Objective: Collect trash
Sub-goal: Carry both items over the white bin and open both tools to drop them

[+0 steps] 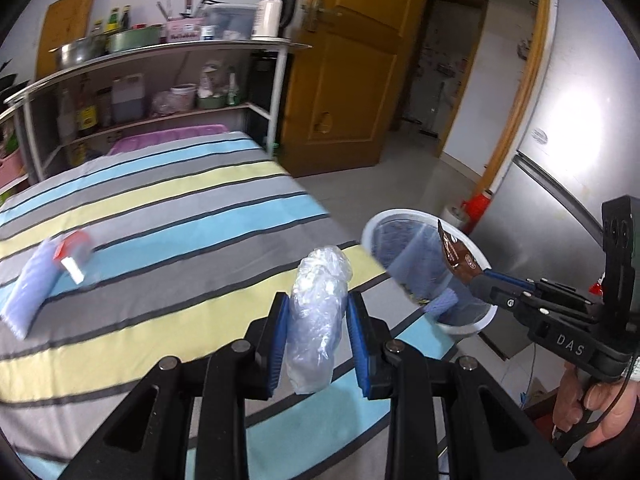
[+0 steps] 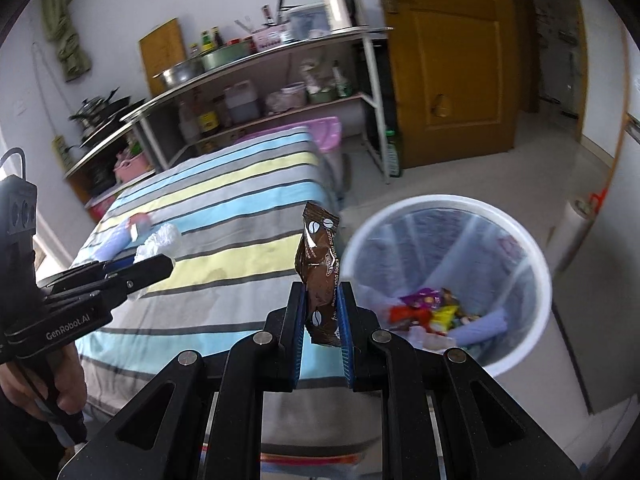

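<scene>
Striped bed (image 1: 168,216) beside white bin (image 2: 532,264), already part-filled. Plastic wad (image 1: 316,316) clenched by left gripper (image 1: 318,340), brown sachet (image 2: 320,276) by right gripper (image 2: 322,336); blue packet (image 1: 40,280) left on bed.

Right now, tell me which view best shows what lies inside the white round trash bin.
The right wrist view: it looks into the white round trash bin at colourful wrappers. The left wrist view shows mostly its rim and liner.

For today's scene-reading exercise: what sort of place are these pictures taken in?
Probably a lived-in home room, part kitchen storage: a shelf rack with pots and bottles, a striped cloth over a low surface, and a wooden door.
</scene>
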`<state>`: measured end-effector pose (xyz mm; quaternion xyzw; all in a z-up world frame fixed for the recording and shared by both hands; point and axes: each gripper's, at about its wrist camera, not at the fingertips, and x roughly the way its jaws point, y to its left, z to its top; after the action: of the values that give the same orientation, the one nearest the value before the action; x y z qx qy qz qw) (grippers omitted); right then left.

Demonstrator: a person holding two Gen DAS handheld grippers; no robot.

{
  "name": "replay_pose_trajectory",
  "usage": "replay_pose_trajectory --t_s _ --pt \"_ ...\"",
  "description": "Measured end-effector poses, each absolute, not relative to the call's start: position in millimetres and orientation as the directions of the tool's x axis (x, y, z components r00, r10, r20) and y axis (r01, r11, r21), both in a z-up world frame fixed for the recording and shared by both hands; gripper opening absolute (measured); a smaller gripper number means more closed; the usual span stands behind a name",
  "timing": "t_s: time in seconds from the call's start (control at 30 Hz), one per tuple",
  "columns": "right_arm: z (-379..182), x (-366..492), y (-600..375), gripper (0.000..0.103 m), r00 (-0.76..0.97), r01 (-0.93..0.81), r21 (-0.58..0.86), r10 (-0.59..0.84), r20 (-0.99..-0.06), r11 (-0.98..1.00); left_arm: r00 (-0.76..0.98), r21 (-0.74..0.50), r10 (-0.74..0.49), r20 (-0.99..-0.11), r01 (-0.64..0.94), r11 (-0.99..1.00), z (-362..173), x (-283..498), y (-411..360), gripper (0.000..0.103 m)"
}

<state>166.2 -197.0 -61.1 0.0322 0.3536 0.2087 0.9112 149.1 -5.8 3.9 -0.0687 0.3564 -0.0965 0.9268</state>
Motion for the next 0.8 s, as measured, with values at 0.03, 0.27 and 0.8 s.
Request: replay_pose_trajectory --t_s 0.03,0.27,0.8 --pt "-62.1 168.4 -203.4 0.017 0.667 -0.344 0.208 0.394 -0.633 0.916 0.722 -0.202 -0.241 -0.649 0.141 0.969 3.6 154.3 -10.4 0.03" --pt "-72.5 182.8 -238.9 0.017 0.681 -0.262 0.225 0.345 -0.646 0.938 0.682 -0.203 -0.3 -0.667 0.221 0.954 -1.9 187.0 -50.1 0.03" --pt "-105.4 218.3 -283.9 0.017 0.654 -0.149 0.249 0.284 -0.701 0.957 0.58 -0.216 -0.362 -0.73 0.307 0.927 -31.7 249.5 -114.6 0.031"
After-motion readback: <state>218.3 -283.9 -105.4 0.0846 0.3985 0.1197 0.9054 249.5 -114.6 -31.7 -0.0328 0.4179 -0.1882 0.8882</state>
